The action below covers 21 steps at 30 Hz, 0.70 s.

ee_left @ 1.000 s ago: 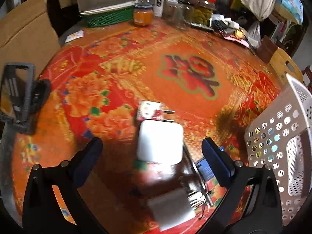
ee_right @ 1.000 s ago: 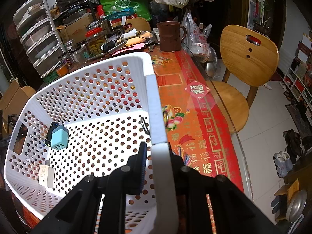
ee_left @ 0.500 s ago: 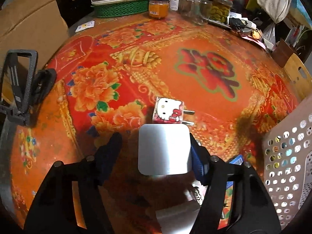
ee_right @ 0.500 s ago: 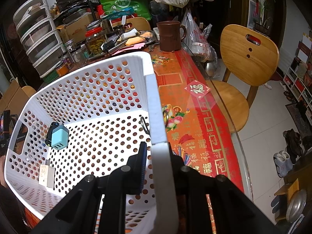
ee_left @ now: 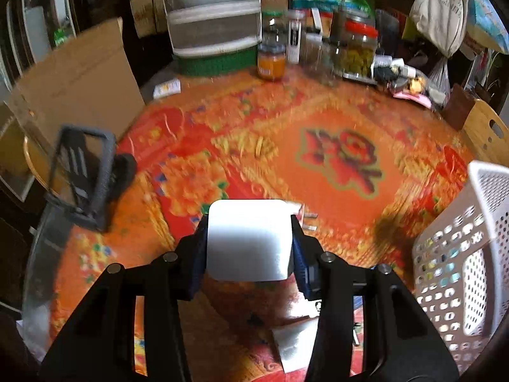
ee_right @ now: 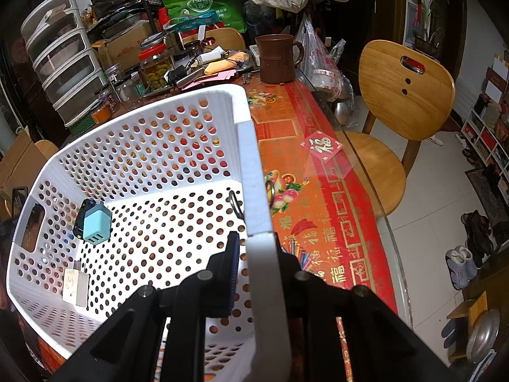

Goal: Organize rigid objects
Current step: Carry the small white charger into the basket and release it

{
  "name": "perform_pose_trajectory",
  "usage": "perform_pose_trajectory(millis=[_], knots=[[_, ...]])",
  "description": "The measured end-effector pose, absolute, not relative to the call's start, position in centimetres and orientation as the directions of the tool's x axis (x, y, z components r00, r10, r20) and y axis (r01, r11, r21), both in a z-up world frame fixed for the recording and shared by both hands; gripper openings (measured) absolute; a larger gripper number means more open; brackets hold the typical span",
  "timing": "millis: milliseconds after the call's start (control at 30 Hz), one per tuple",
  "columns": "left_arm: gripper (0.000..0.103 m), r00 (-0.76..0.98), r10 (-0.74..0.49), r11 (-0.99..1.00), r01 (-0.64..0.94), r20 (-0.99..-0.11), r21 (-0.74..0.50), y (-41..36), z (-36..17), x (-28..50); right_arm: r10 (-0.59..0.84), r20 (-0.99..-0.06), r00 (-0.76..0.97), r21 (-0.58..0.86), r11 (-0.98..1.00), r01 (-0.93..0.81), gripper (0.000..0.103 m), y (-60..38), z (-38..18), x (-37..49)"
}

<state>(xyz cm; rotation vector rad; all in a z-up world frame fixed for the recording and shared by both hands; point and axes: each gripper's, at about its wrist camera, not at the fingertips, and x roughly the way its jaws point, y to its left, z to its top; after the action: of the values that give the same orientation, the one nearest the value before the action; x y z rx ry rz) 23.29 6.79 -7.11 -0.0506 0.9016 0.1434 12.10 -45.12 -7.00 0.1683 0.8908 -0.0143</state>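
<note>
Left gripper, low in the middle of its own view, has a white square charger block between its blue pads; both pads press on the block's sides and the jaws are closing on it. The block shows its flat white face, and the picture is smeared with motion. Just behind its upper right corner peeks the edge of a small plug with two metal prongs, lying on the tablecloth, a red and orange cloth with flowers and a big red character at centre right. At the lower middle, between the gripper's arms, a bright white patch sits on the cloth; I cannot tell what it is. A black frame-like stand leans at the left edge of the table. The white perforated basket fills the right edge of that view.

Right gripper, at the bottom centre of its view, is clenched on the basket's rim, one pad inside the wall and the other outside. Inside the basket, at the left, lie a pale blue charger cube against something black, and lower down a small white adapter. A brown mug stands at the upper middle, and a wooden chair sits at the upper right.
</note>
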Motion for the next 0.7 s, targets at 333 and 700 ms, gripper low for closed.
perform_pose_trajectory(millis=[333, 700], knots=[[0.043, 0.678, 0.069, 0.998, -0.059, -0.731, 0.039, 1.6, -1.4, 21.6, 0.057, -0.775, 0.629, 0.138, 0.987, 0.080, 0.015, -45.2, -7.0, 12.1], [0.043, 0.708, 0.004, 0.997, 0.049, -0.706, 0.056, -6.1, 1.8, 20.2, 0.055, -0.774, 0.631, 0.135, 0.988, 0.080, 0.015, -45.1, -6.8, 12.1]])
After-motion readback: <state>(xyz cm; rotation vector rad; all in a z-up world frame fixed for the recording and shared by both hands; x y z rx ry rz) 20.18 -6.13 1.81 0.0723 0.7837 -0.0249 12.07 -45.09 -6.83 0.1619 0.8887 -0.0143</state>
